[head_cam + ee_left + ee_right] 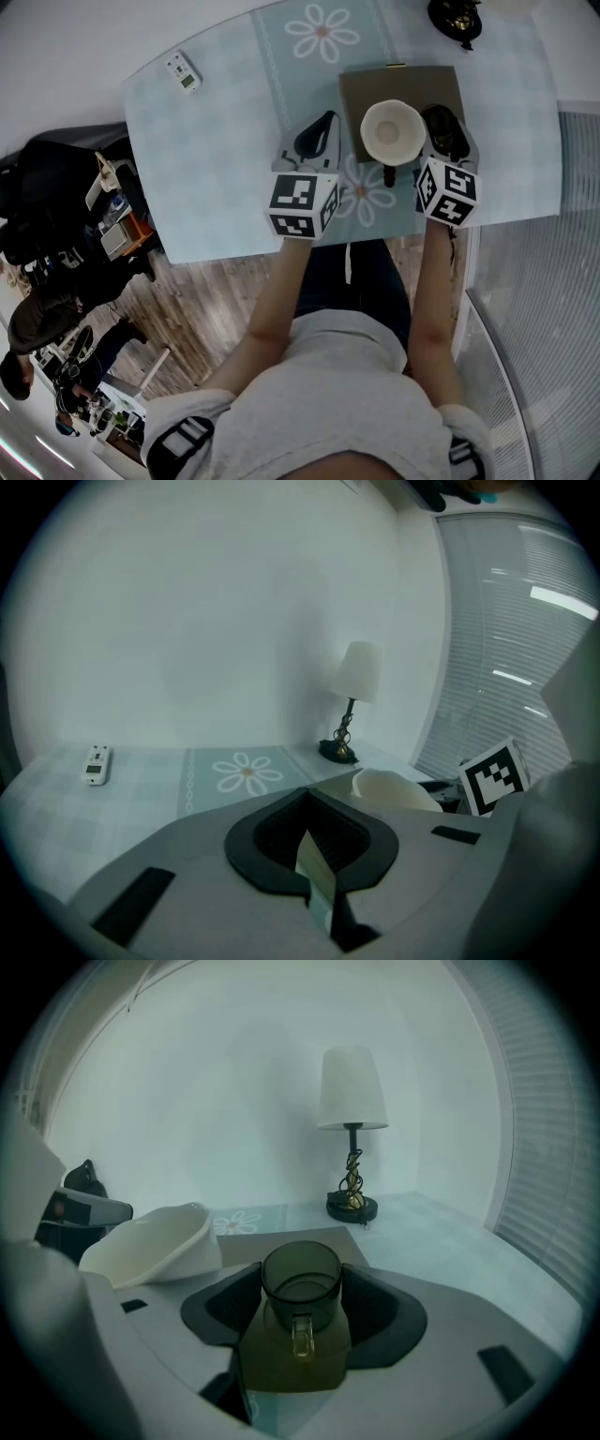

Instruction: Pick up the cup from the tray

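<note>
Head view: left gripper (326, 120) lies over the pale tablecloth (206, 169), its jaws pointing at the near left corner of the brown tray (356, 94). Right gripper (442, 127) lies over the tray's right side. White bowl (393, 131) sits on the tray between the two sets of jaws, closer to the right one. Remote (184, 71) lies well off to the left of the left jaws, and the lamp (457, 19) stands beyond the right jaws, past the tray. Left gripper view: jaws closed together with nothing held, only a thin sliver of surface showing at the seam. The bowl is ahead and to the right of them, a daisy print ahead and slightly left. Right gripper view: jaws spread wide, with the dark translucent cup (300, 1283) standing upright between them on the tray, handle facing back toward the camera. The pads flank its wall closely on both sides, and I see no clear squeeze. The bowl is just left of the left jaw, and the lamp stands ahead, slightly right.
</note>
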Available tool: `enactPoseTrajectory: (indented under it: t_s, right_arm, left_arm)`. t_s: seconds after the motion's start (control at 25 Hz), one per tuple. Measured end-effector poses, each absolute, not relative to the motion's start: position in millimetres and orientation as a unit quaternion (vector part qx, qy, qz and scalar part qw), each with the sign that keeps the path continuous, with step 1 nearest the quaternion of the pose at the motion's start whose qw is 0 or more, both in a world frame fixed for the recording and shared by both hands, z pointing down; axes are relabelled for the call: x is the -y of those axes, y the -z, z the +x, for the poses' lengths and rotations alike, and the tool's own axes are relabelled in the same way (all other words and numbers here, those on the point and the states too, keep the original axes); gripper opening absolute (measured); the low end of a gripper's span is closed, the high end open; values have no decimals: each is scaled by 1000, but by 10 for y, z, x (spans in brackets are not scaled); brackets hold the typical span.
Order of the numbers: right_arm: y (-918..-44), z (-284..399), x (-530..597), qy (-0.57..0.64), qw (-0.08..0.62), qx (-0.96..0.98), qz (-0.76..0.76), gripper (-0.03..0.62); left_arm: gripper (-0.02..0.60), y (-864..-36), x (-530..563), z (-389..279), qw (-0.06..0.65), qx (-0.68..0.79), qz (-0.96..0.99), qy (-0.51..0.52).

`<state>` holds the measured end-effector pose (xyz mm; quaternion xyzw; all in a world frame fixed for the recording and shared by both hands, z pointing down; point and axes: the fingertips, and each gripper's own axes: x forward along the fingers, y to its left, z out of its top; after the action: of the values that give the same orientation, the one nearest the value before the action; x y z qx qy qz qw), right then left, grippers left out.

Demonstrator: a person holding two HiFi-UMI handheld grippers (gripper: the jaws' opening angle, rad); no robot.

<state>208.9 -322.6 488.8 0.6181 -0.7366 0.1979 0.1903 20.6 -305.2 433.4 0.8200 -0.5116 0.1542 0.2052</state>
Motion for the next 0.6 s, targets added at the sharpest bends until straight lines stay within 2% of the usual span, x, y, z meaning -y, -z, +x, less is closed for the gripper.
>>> enactPoseTrajectory:
  t_s: [0.36, 0.6]
  right_arm:
    - [-4851, 2146, 3269, -189, 177, 730, 632, 236]
    - [-4627, 2487, 3311, -176, 146, 710, 666, 236]
  left_arm:
    - [5, -4360, 3120, 221, 208, 514, 818, -154]
    - [5, -4304, 3191, 208, 206, 518, 817, -148]
